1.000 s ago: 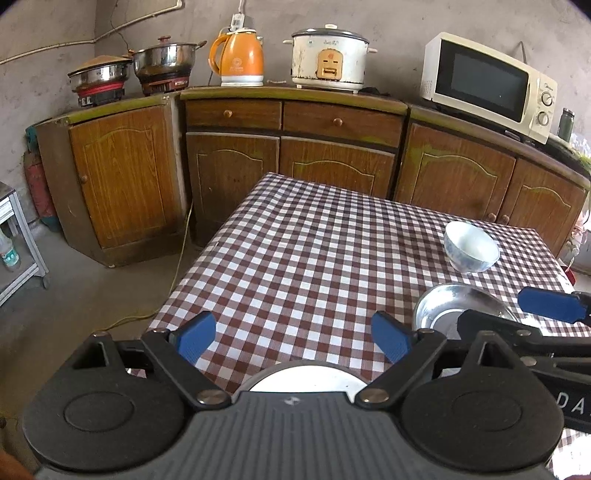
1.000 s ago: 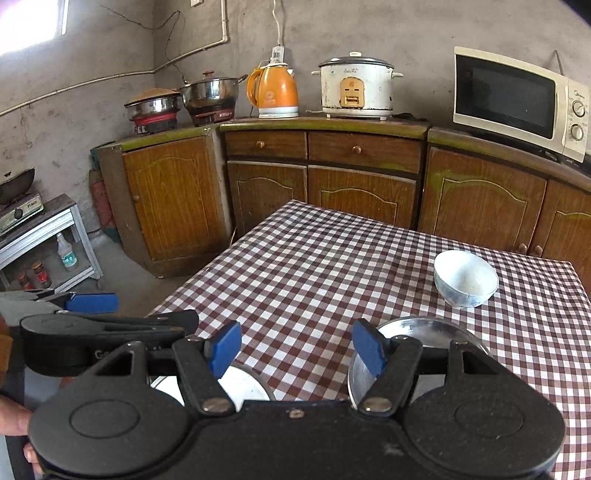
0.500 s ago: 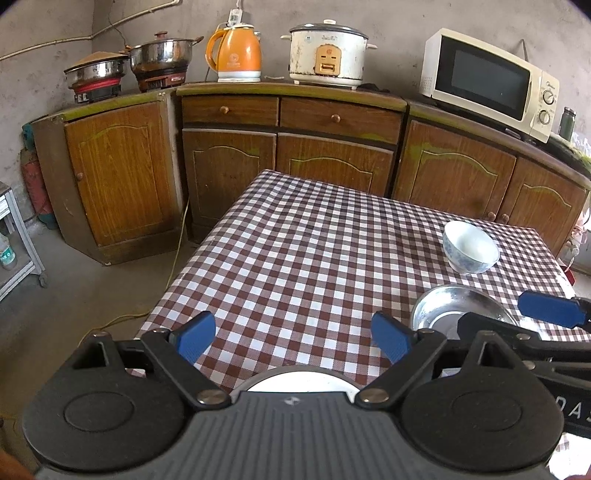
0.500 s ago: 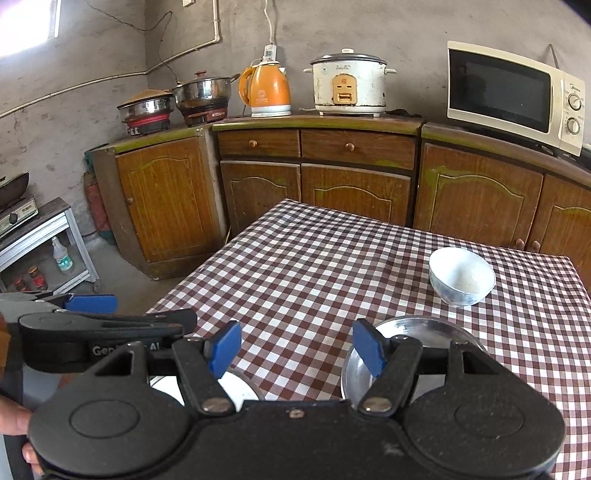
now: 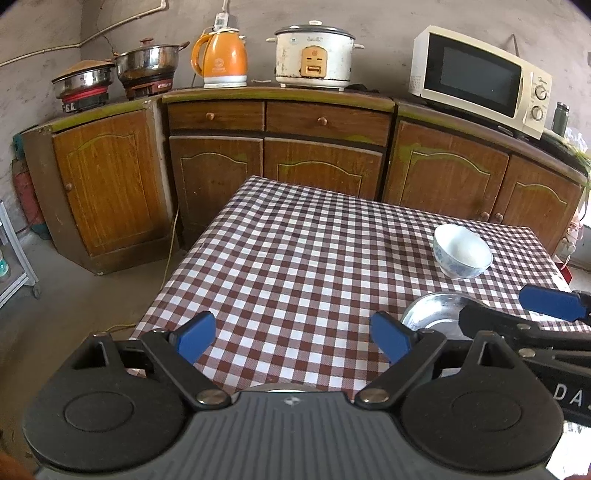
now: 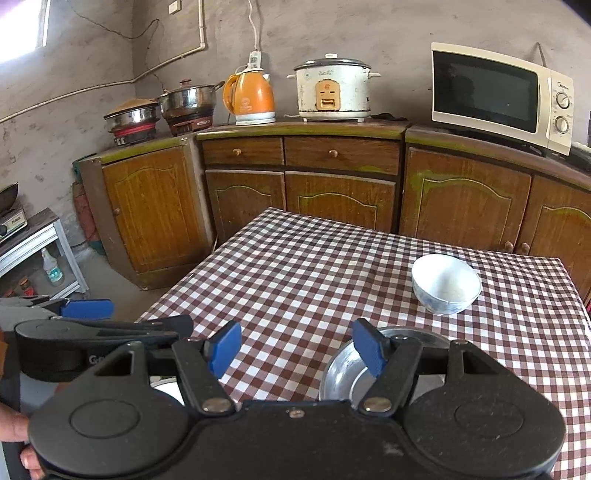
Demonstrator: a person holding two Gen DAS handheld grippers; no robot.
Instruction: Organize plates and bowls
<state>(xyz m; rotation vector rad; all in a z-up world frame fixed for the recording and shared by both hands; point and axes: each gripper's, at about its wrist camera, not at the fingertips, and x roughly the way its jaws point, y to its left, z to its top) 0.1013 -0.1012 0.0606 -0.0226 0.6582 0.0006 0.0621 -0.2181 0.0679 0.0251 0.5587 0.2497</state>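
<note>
A white bowl sits toward the far right of the checkered counter, with a metal plate just nearer. Both the left hand-held gripper and right hand-held gripper hover spread wide, holding nothing.

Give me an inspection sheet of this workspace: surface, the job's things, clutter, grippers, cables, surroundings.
Surface: table under a brown and white checked cloth.
Job's things: white bowl upright on the far right; metal plate nearer, under the right gripper; white plate at the near edge, mostly hidden.
Clutter: nothing seen on the cloth besides the dishes.
Grippers: left gripper open, holding nothing; right gripper open, holding nothing, above the metal plate's rim.
Cables: yellow cord on the floor by the cabinets; white lead running up the wall above the kettle.
Surroundings: wooden cabinets, orange kettle, rice cooker, microwave, two pots.
</note>
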